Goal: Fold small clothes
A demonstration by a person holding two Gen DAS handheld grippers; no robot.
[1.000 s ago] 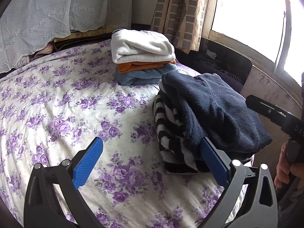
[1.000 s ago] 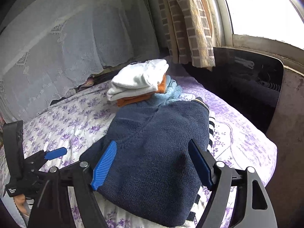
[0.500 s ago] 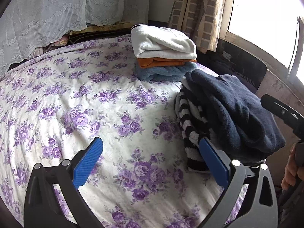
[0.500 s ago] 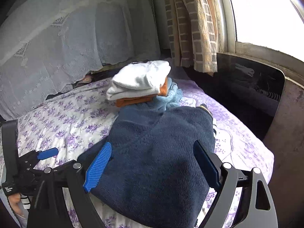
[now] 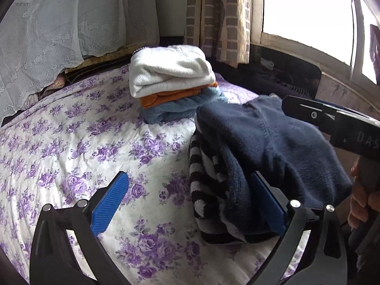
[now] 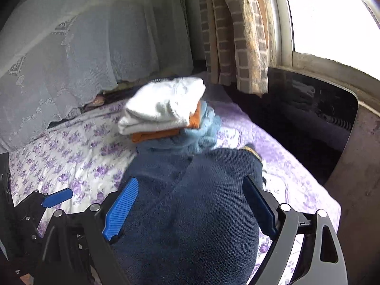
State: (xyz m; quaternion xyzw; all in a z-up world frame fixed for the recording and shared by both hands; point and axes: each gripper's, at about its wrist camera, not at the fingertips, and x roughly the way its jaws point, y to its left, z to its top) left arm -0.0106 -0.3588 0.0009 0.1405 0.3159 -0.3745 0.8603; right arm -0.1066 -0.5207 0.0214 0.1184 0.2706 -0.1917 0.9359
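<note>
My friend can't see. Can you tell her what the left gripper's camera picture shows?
A navy sweater lies on a striped garment on a flowery bed, beside the open left gripper. Behind them sits a folded stack.

Left wrist view: I look from low over the near side of the bed (image 5: 71, 142), forward and downward along my left gripper (image 5: 190, 204), whose blue pads fill the lower frame. The folded stack (image 5: 171, 80) sits at upper centre, the window (image 5: 304, 11) at upper right. My right gripper (image 5: 332, 123) enters at the right edge.

Right wrist view: I look from close above the navy garment (image 6: 190, 213), forward and downward, toward the same stack (image 6: 166, 109) at centre and the curtain (image 6: 237, 35) above. My left gripper (image 6: 57, 197) shows at lower left.

Both views share the stack, the navy garment, the floral bedspread and the curtain.
</note>
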